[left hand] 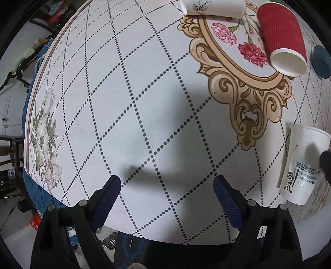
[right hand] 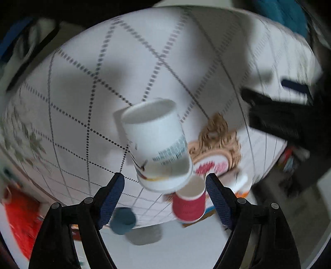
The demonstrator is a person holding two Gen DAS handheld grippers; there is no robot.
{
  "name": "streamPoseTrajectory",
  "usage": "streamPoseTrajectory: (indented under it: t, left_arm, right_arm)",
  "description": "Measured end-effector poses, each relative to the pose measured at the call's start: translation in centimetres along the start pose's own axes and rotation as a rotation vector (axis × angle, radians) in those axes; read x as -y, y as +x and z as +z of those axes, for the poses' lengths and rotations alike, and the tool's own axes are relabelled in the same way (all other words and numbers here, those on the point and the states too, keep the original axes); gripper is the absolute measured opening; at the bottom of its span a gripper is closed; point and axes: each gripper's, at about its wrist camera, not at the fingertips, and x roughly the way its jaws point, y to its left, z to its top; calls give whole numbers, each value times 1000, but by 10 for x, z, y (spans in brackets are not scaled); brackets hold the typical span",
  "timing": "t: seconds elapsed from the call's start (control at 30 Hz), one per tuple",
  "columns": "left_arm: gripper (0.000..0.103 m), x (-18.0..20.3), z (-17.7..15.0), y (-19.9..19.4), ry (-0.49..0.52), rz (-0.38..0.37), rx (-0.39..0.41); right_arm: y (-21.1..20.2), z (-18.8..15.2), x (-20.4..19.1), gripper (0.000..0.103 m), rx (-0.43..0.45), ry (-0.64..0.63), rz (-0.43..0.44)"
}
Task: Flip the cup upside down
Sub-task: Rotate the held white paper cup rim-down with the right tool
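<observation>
A white paper cup with printed text stands on the patterned table at the right edge of the left wrist view. In the blurred right wrist view the same cup stands between and just beyond my right gripper's wide-open fingers, apart from both. My left gripper is open and empty over the table's near edge, left of the cup. The left gripper also shows at the right of the right wrist view. A dark fingertip overlaps the cup's right side in the left wrist view.
A red ribbed cup, a flower-printed white cup and a dark teal cup stand farther back on the table. The table's round edge runs along the left and near side.
</observation>
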Motion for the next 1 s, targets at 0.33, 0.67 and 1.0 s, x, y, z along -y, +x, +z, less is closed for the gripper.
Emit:
streamPoseTrajectory:
  t: [0.33, 0.67, 1.0]
  left_arm:
    - [92, -2, -13, 5, -32, 4, -3]
    - [92, -38, -32, 17, -84, 7, -21]
    - [92, -68, -36, 13, -102, 18, -9]
  right_arm:
    - [18, 17, -10, 83, 74, -231, -71]
    - [47, 16, 3, 65, 85, -260, -58]
    - [54, 18, 48, 64, 63, -60, 20]
